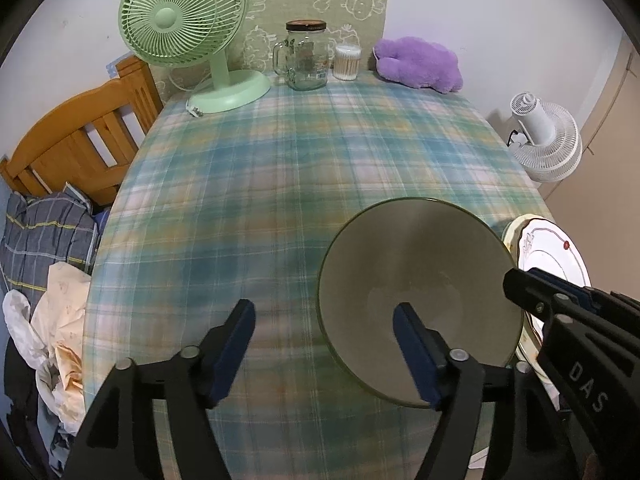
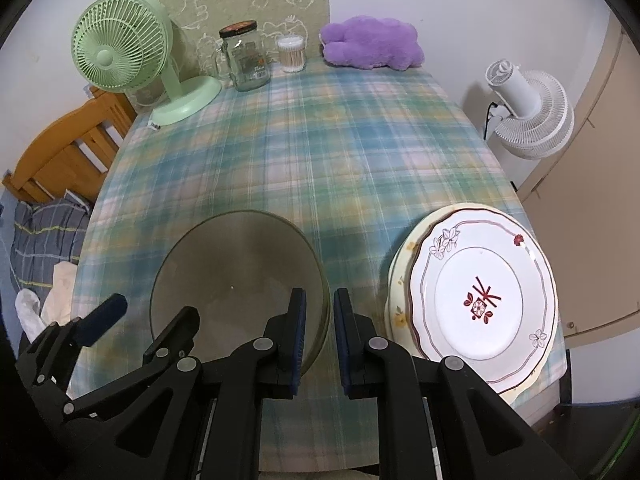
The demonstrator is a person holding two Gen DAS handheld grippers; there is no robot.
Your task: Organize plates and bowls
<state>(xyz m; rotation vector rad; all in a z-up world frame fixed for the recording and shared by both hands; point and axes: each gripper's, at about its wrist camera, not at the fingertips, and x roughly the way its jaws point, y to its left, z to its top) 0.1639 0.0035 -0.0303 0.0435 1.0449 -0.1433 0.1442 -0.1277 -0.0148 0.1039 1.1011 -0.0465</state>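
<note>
A grey-green bowl [image 1: 416, 296] [image 2: 240, 280] is near the front of the plaid table. My right gripper [image 2: 320, 320] is shut on the bowl's right rim, one finger inside and one outside; it shows in the left wrist view [image 1: 520, 288] at the same rim. My left gripper [image 1: 324, 340] is open and empty, its right finger in front of the bowl, its left finger over bare cloth. A white flowered plate [image 2: 480, 292] lies stacked on a cream plate [image 2: 400, 272] at the table's right front edge, just right of the bowl; the plates also show in the left wrist view [image 1: 548, 252].
At the back stand a green desk fan [image 1: 184, 20], a glass mug jar [image 1: 306, 56], a cotton swab tub [image 1: 347, 62] and a purple plush toy [image 1: 416, 64]. A wooden bed frame [image 1: 80, 136] with bedding is left of the table. A white fan [image 2: 528, 116] stands to the right.
</note>
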